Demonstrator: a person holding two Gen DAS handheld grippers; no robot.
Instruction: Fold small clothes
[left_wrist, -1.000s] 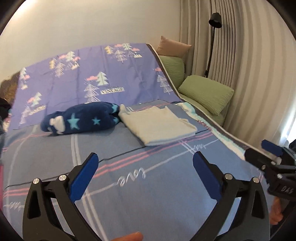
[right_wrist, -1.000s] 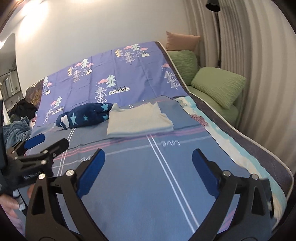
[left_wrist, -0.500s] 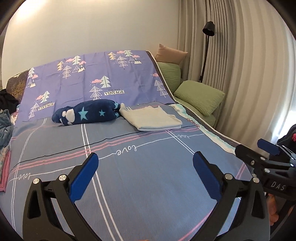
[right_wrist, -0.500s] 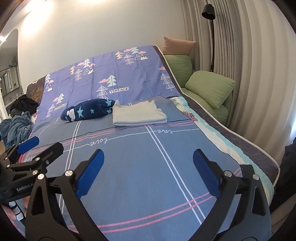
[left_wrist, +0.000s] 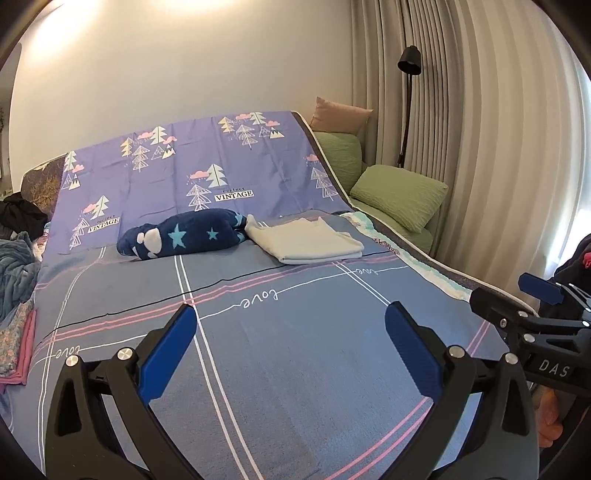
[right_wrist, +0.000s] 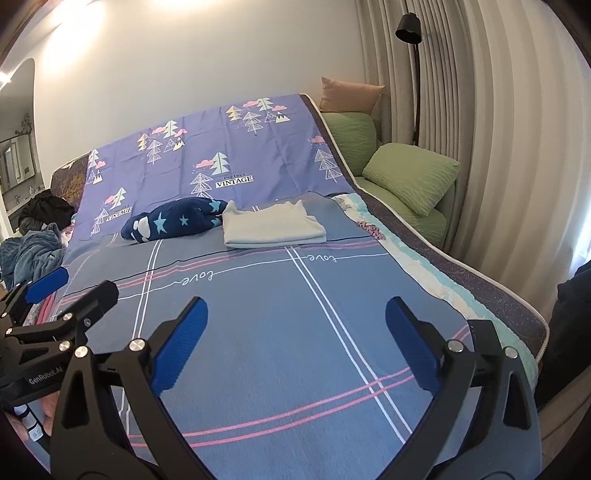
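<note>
A wide bed (left_wrist: 295, 369) covered in a blue-grey plaid spread filled both views, its near half a broad bare stretch of cloth. The left gripper (left_wrist: 291, 347) hovered above that stretch with its blue-padded fingers spread wide and nothing between them; the right gripper (right_wrist: 297, 334) hung beside it, equally wide open and empty. Far up the bed, a folded pale garment (left_wrist: 304, 242) lay flat, with a rolled navy star-print fleece (left_wrist: 181, 238) touching its left edge. Behind both rose a purple tree-print sheet (left_wrist: 192, 166). The bed's right edge ran diagonally, with green pillows (left_wrist: 399, 195) and a black floor lamp (left_wrist: 408, 92) beyond it against pleated curtains (left_wrist: 480, 147). Crumpled clothes (right_wrist: 29, 254) were heaped off the bed's left edge.
</note>
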